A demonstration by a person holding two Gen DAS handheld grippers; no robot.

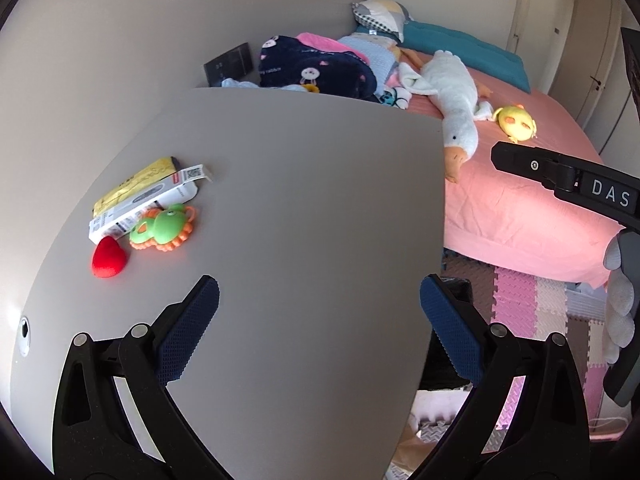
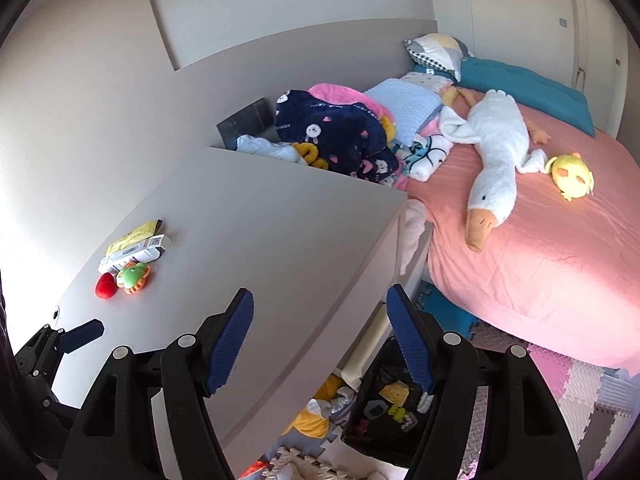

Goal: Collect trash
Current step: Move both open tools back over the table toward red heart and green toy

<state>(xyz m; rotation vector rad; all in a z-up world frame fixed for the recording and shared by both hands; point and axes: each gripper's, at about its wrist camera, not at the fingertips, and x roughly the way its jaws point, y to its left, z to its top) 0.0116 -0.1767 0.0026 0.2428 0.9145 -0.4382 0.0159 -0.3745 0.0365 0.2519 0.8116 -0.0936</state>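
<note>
With both grippers (image 1: 320, 320) (image 2: 320, 336) spread and empty, we approach the packaging (image 1: 144, 196) on the desk (image 1: 300, 200); next, pinch it.

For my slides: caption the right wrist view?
Open right gripper above grey table, black trash bin below, beside pink bed.

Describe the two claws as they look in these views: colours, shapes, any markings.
Both claws are alike: the left claw and the right claw each have two black plastic fingers with triangular cut-outs and round silver pivot pins, tipped with dark blue pads of fine knobbly texture. In the left wrist view, the right claw's black body carries white letters "DAS". A grey glove shows beside it.
</note>
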